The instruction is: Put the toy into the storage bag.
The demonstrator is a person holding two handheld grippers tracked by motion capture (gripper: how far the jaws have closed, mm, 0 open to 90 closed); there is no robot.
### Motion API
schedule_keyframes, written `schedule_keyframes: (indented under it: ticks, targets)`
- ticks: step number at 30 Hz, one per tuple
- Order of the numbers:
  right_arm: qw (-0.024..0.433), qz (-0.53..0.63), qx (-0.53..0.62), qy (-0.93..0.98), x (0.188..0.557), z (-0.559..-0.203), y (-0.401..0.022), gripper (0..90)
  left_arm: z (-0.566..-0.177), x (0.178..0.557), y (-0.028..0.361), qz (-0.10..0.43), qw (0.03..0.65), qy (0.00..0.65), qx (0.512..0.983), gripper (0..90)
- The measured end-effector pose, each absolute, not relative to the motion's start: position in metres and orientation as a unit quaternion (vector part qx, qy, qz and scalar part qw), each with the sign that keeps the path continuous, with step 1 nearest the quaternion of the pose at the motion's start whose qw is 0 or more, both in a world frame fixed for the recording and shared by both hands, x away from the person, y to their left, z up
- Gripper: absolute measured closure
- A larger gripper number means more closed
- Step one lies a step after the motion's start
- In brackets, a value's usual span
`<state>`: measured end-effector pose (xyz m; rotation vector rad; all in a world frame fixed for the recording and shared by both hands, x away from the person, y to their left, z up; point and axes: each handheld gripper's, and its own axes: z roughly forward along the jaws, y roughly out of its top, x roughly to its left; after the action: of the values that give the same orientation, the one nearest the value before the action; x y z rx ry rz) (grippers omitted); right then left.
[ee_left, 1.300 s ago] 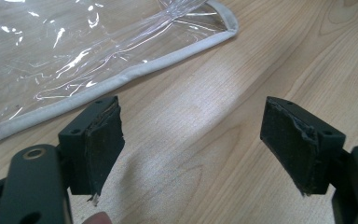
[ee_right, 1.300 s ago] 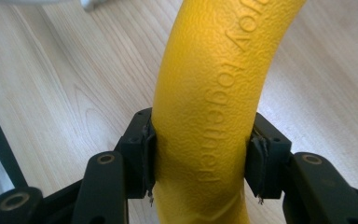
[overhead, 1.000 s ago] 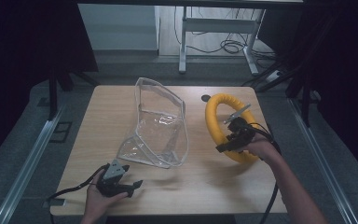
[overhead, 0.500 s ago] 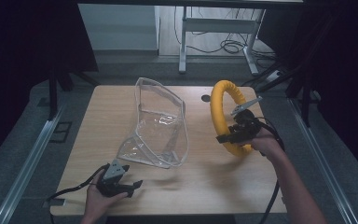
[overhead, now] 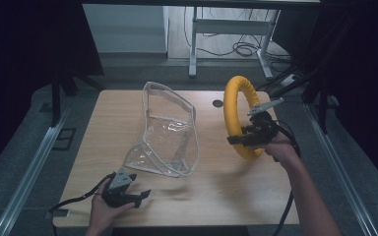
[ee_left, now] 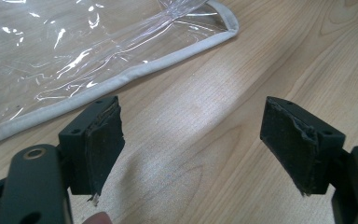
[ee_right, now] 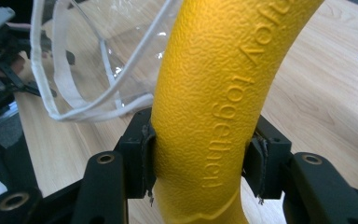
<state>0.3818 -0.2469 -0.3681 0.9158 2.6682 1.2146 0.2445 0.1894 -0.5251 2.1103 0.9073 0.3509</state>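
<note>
A light wooden table [overhead: 128,113] — 1 clear plastic bag [overhead: 170,130] lies on it.

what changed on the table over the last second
The right gripper, shut on the yellow ring, has lifted it from lying flat on the table to standing upright. The left gripper stayed open near the table's front edge, and the clear bag has not moved.

One yellow ring [overhead: 236,115], one clear plastic bag [overhead: 170,132] and two handheld grippers, left [overhead: 140,196] and right [overhead: 236,140], occupy one wooden table [overhead: 216,191].
</note>
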Motion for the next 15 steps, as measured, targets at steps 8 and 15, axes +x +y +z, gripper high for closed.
schedule_keyframes:
  ticks: [8, 15]
  targets:
    - [0.039, 0.422, 0.29, 0.858, 0.38, -0.362, -0.243, 50.8, -0.526, 0.245, 0.189, 0.139, 0.398, 0.359, 0.833, 21.1]
    - [0.041, 0.442, 0.284, 0.85, 0.378, -0.356, -0.238, 50.6, -0.524, 0.244, 0.189, 0.133, 0.41, 0.36, 0.828, 21.1]
